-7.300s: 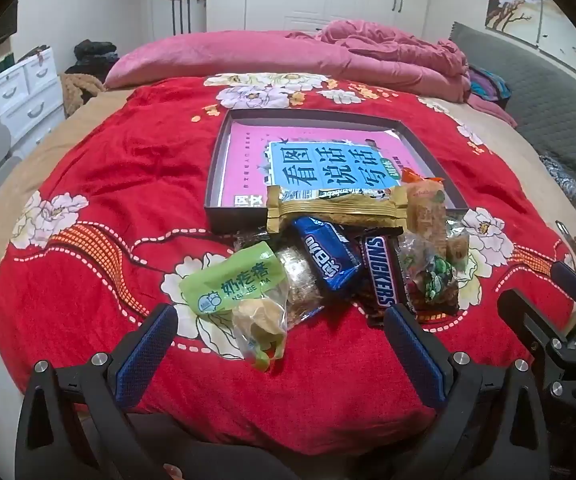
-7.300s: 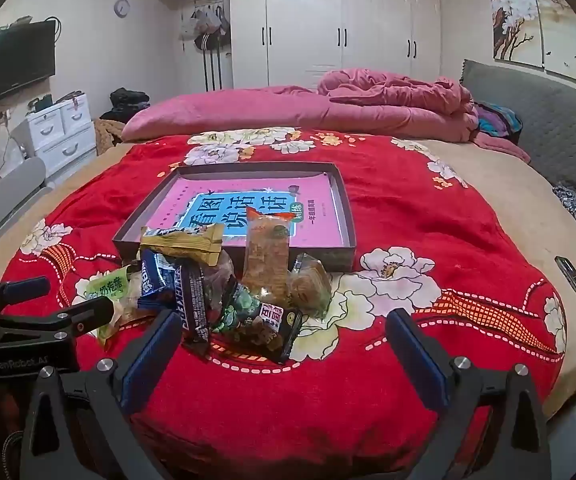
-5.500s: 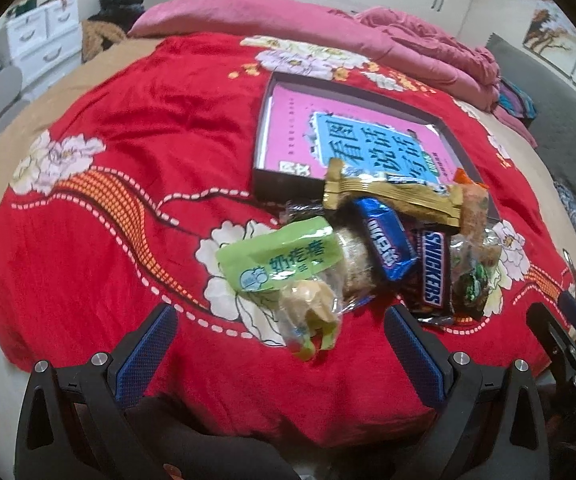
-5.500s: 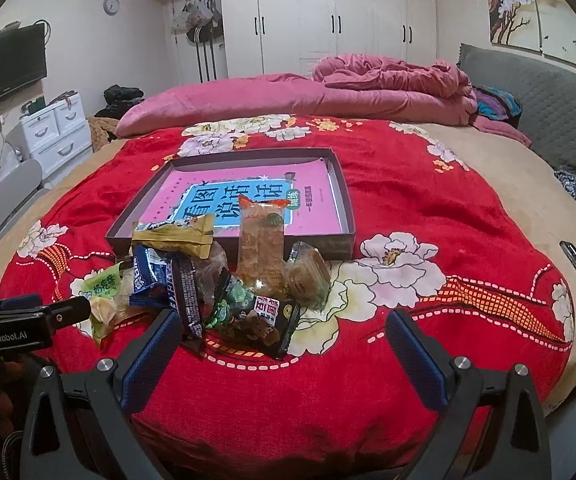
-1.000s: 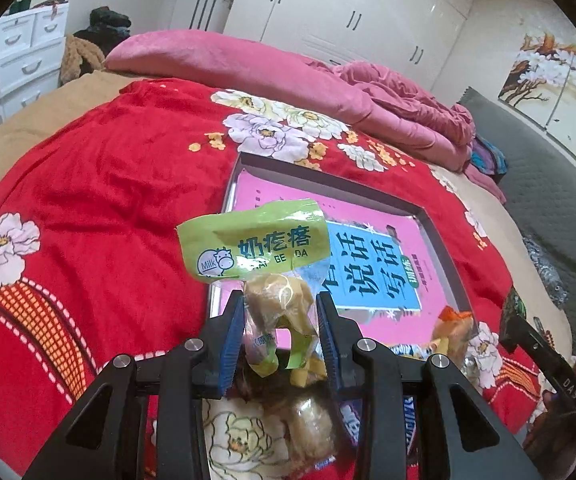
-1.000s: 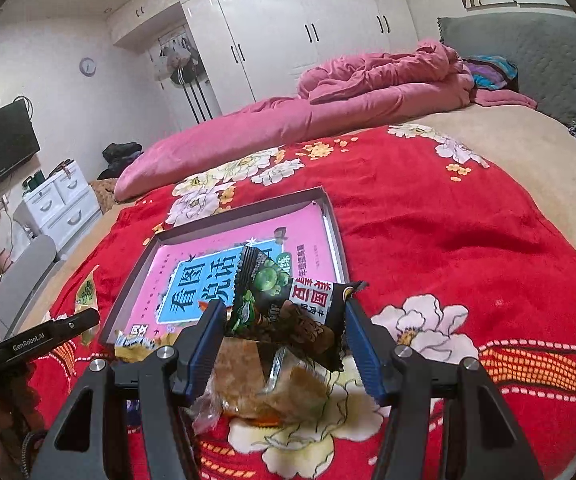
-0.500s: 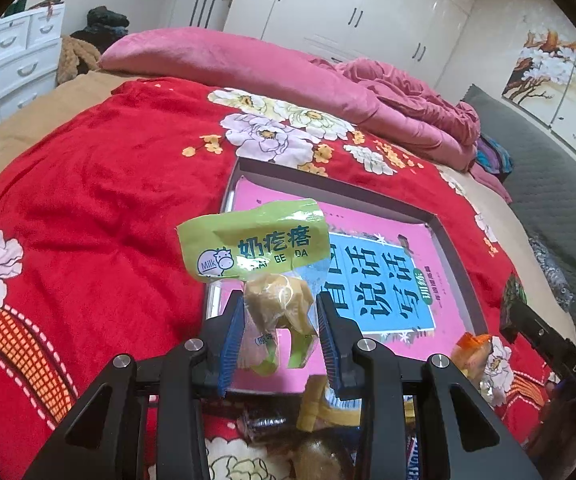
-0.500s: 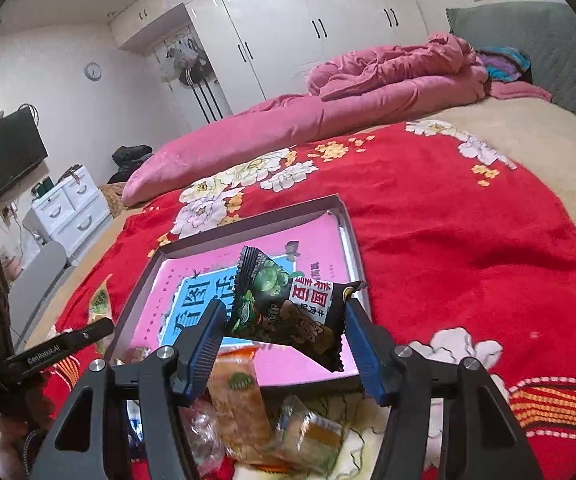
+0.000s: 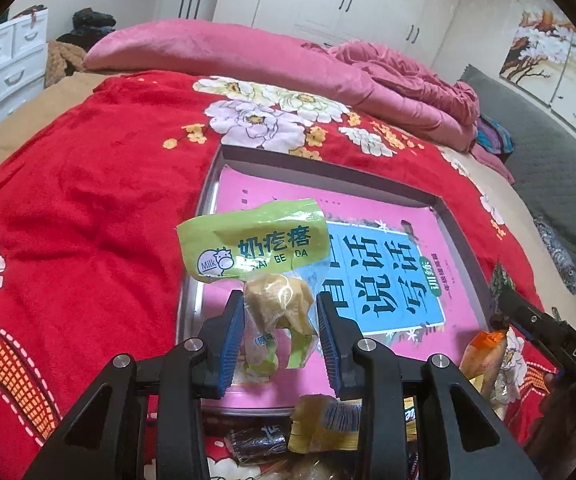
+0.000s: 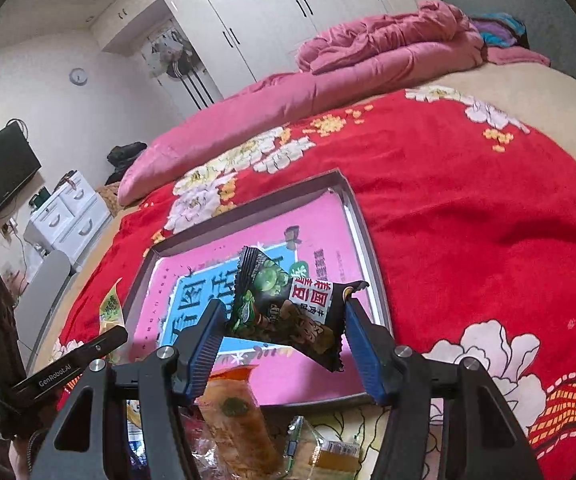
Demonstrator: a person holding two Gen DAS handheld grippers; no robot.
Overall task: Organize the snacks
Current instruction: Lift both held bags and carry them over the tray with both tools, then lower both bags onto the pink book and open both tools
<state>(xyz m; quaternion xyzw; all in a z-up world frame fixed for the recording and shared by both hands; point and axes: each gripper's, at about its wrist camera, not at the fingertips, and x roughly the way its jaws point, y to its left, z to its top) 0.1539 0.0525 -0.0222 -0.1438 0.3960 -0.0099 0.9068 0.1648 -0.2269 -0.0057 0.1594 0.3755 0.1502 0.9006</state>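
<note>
Above the near edge of the shallow tray (image 9: pixel 460 236), the left gripper (image 9: pixel 280 334) pinches a green-topped milk snack bag (image 9: pixel 266 264) by its clear lower half, so the printed header stands free. Beside it the right gripper (image 10: pixel 284 344) clamps a dark green-pea packet (image 10: pixel 288 304) across its width — both poised, I judge, for dropping in. Only a pink book (image 10: pixel 248 264) lies in the tray; the other snacks (image 10: pixel 240 420) sit heaped on the red blanket (image 9: pixel 80 208) just before it
</note>
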